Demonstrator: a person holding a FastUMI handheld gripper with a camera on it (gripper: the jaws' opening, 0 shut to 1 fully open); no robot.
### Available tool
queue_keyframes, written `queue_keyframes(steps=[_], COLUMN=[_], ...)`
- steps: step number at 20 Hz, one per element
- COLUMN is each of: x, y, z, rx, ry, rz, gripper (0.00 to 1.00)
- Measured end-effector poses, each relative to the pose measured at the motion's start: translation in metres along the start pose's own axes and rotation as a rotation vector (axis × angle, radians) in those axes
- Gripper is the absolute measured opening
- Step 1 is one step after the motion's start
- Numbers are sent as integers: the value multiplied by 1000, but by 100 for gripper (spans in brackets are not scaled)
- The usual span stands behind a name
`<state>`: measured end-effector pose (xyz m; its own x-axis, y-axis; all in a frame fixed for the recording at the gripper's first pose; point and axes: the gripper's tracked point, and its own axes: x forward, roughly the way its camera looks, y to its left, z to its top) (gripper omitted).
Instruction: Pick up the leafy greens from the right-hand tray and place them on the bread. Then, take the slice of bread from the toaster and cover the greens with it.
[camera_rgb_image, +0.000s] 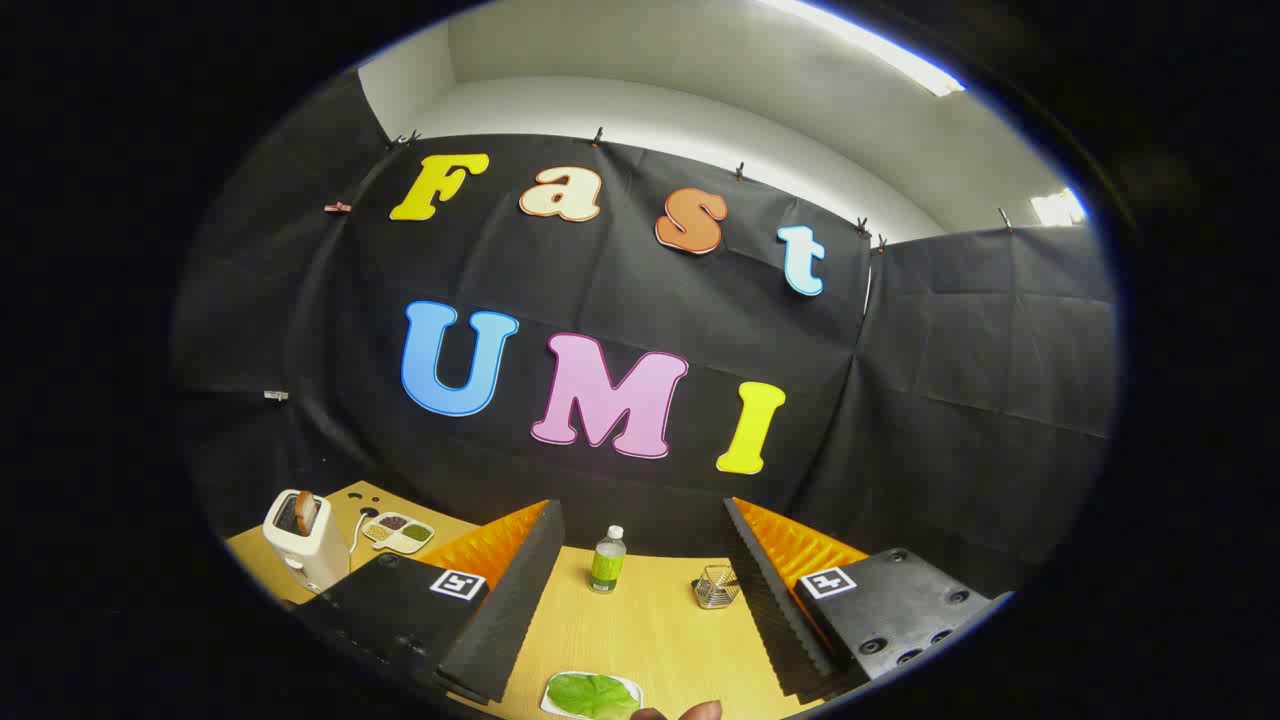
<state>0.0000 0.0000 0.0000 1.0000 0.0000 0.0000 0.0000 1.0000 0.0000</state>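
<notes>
Leafy greens (592, 695) flat on tray (552, 691), long axis crosswise, between wide-apart jaws.

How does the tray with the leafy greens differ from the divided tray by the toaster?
The greens tray lies between the open gripper fingers and holds one flat green leaf; the divided tray sits beyond the left finger beside the toaster, with separate compartments of darker fillings. Both are white and rest on the wooden table.

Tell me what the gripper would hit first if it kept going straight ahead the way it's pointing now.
Probably the bottle. The open gripper has the bottle standing on the table between and beyond its fingers, the booth's wall behind it. The leafy greens lie lower; depth is unclear.
</notes>
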Motion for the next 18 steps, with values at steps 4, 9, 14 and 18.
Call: queue_keyframes(steps=[4, 9, 14, 18], x=[-1, -1, -1, 1], y=[0, -2, 3, 5], z=[-4, -4, -2, -6], rx=[1, 5, 6, -5], ry=[14, 13, 10, 19], rz=[5, 3, 18, 27], gripper=[98, 98, 98, 98])
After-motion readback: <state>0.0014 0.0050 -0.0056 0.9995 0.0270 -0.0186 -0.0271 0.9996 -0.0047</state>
